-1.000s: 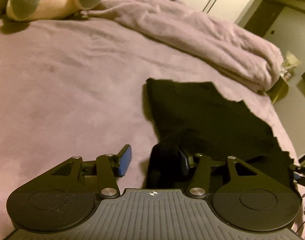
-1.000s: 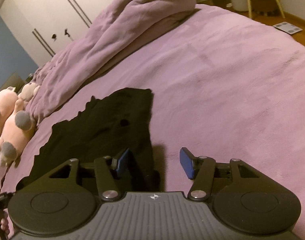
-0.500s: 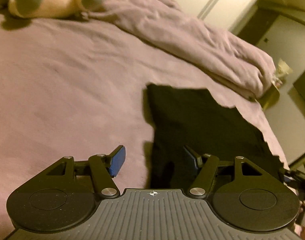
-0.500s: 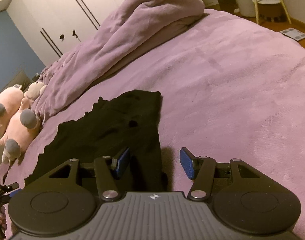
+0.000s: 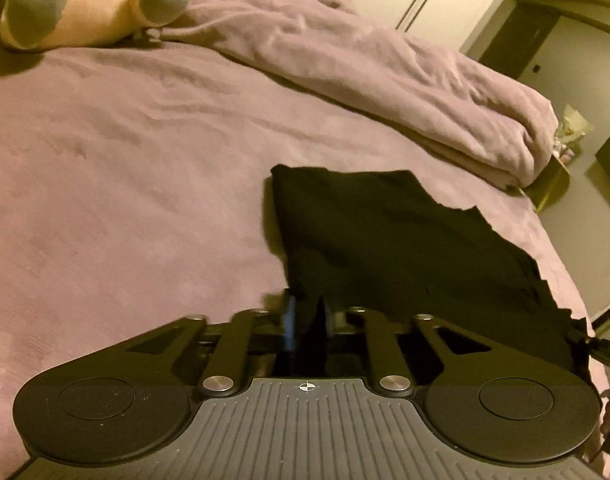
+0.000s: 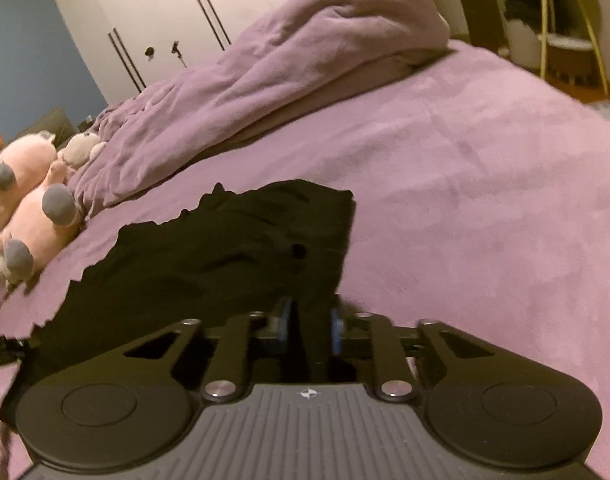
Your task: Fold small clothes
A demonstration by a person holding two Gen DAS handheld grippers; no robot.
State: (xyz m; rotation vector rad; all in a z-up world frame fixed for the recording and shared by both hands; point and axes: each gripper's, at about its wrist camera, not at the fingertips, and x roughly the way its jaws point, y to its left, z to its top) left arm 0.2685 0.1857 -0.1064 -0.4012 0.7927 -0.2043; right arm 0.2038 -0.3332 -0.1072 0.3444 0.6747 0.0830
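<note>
Bed (image 5: 105, 200): garment (image 5: 385, 248) (black) in both claws (image 5: 307, 320) (image 6: 311, 320).

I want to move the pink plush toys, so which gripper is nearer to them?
Left. The left gripper clamps the black garment corner on the side toward the plush toys; the right gripper clamps the opposite corner, with the garment between.

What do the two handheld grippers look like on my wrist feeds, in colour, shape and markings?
The two look alike. The left gripper and the right gripper each have a black ribbed body bearing a small white crosshair mark, two round black discs at the sides, black linkage arms with silver pivot bolts, and blue finger pads. No cables or sleeves show.
</note>
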